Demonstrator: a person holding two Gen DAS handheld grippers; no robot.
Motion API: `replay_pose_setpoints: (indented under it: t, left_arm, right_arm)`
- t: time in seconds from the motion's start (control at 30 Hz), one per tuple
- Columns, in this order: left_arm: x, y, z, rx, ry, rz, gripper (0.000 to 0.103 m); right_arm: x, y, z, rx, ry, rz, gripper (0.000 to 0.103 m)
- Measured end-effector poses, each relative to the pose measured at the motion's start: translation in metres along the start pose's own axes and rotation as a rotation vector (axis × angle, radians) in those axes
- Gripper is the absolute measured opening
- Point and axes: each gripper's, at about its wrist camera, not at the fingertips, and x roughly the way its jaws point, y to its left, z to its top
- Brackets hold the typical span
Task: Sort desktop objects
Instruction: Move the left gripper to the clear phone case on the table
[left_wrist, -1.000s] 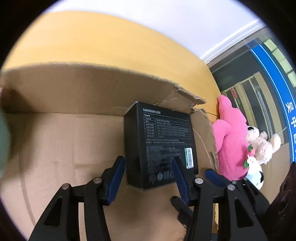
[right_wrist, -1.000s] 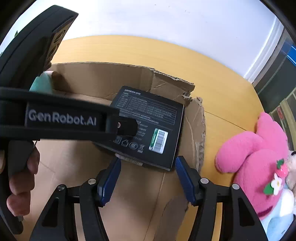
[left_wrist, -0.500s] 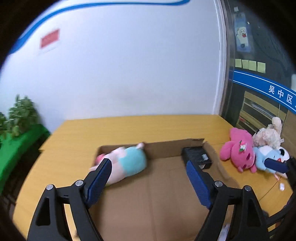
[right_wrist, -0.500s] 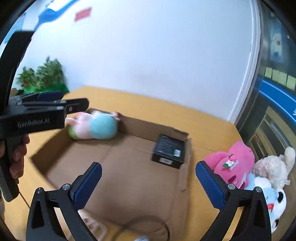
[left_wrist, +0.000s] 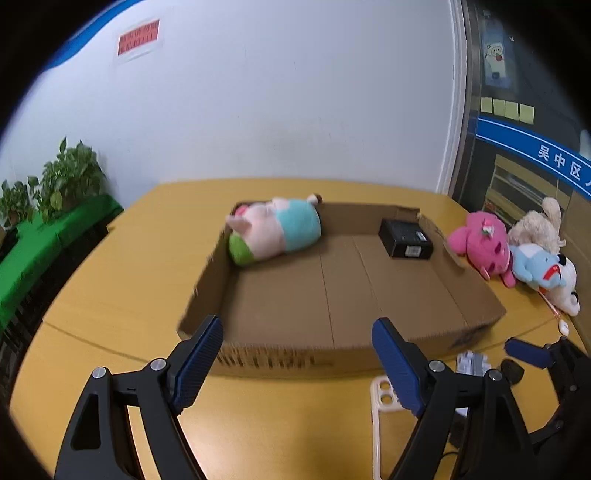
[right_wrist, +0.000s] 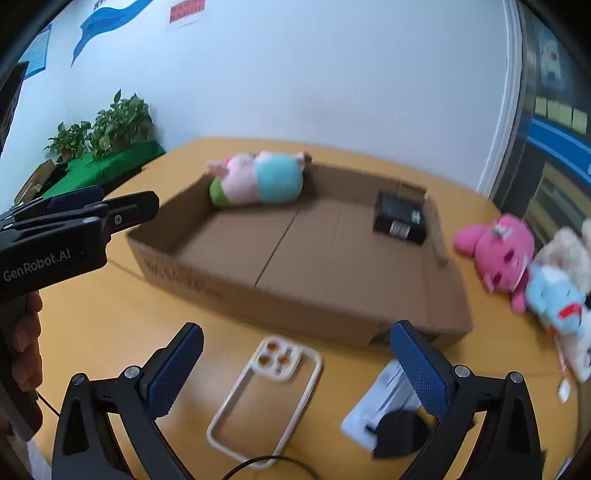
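While both grippers hang over the yellow table (left_wrist: 110, 295), neither holds anything: left gripper (left_wrist: 297, 363) has its blue pads spread wide w/ only tabletop and box wall showing between them, and right gripper (right_wrist: 295, 369) is spread just as wide above a clear phone case (right_wrist: 264, 395) lying flat at lower centre of the right-wrist frame. A white packet (right_wrist: 380, 398) and a black round item (right_wrist: 400, 432) sit lower right, partly behind the right pad. Centre frame, the shallow cardboard box (left_wrist: 332, 347) is open-topped. Inside, a pink-and-teal plush (left_wrist: 275, 230) lies in the box's upper-left corner, and a black box (left_wrist: 406, 238) sits in its upper-right corner, apart from the plush. Outside the box, at right edge, a pink plush (left_wrist: 480, 243), a cream plush (left_wrist: 535, 225) and a blue-white plush (left_wrist: 543, 273) are bunched together, touching. Potted plants (left_wrist: 70, 177) on a green stand, left of frame.
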Motion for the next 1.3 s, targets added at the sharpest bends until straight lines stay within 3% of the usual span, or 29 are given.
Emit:
replay_pose_setpoints:
  t: [0.3, 0.43, 0.53, 0.67, 0.93, 1.1, 1.3]
  left_arm:
    - [0.023, -0.003, -0.041, -0.026, 0.085, -0.038, 0.083]
    - [0.062, 0.001, -0.064, -0.074, 0.23, -0.117, 0.082]
    - [0.083, 0.0, -0.081, -0.087, 0.304, -0.129, 0.082]
    - [0.102, -0.006, -0.097, -0.119, 0.384, -0.203, 0.081]
    - [0.104, -0.018, -0.104, -0.083, 0.374, -0.237, 0.08]
    - [0.103, -0.023, -0.105, -0.056, 0.363, -0.228, 0.071]
    - [0.099, -0.027, -0.106, -0.029, 0.377, -0.259, 0.043]
  right_arm:
    - [0.035, 0.014, -0.047, 0.005, 0.133, 0.059, 0.103]
    - [0.056, 0.019, -0.067, 0.015, 0.206, 0.086, 0.103]
    - [0.065, 0.024, -0.078, 0.019, 0.234, 0.095, 0.103]
    - [0.074, 0.028, -0.086, 0.01, 0.25, 0.097, 0.103]
    - [0.089, 0.032, -0.094, -0.008, 0.255, 0.082, 0.103]
    - [0.087, 0.035, -0.096, -0.028, 0.231, 0.082, 0.098]
    - [0.078, 0.038, -0.101, -0.031, 0.213, 0.09, 0.09]
